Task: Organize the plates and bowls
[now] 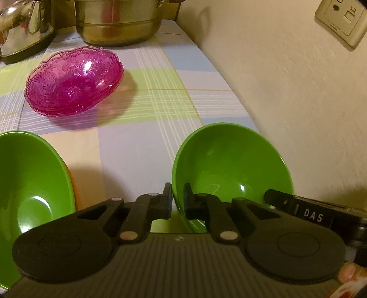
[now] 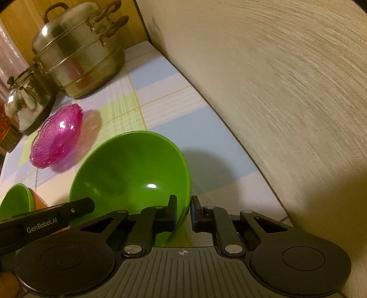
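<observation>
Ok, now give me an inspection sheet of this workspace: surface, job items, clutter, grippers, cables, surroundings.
Surface: checked tablecloth in pastel squares, running along a wall.
Job's things: green bowl tilted, near the wall; second green bowl sitting in an orange bowl; stack of pink glass bowls further back.
Clutter: lidded steel steamer pot and shiny kettle at the far end.
Grippers: left gripper and right gripper each shut on opposite sides of the green bowl's rim.
Cables: nothing seen.
Surroundings: textured cream wall with a wall socket.
</observation>
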The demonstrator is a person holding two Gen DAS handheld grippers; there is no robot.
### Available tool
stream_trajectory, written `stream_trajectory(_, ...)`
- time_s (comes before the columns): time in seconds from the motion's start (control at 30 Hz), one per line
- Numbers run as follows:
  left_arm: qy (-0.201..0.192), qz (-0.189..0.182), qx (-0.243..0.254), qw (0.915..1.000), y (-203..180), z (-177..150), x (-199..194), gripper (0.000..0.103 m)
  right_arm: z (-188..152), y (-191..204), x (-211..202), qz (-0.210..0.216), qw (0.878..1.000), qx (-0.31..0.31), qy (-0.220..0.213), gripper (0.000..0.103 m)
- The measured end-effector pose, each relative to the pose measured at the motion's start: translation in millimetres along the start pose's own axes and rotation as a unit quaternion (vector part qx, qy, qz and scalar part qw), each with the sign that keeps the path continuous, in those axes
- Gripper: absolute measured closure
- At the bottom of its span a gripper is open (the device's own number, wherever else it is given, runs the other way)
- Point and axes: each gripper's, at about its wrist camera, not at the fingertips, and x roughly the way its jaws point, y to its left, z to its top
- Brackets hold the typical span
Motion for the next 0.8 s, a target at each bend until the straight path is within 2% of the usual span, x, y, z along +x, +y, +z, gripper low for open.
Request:
stream_trajectory(0.33, -0.017, -0.017, -0.002, 0.9997, -4, 1, -27, 0.095, -3, 1, -25, 0.002, 1.0, 0.007, -0.02, 0.092)
stream_trajectory(0.57, -0.043, -0.035, -0.015, 0.9983, 0, -8, -72, 0.095, -18, 11, -68, 0.007, 0.999, 0.014, -0.051, 0.092)
stream_trajectory(0.8, -0.068, -0.04, -0.022, 0.9967, 13, -30, -121, 0.095, -45, 31, -111, 0.025, 0.997, 0.021, -0.072, 0.092)
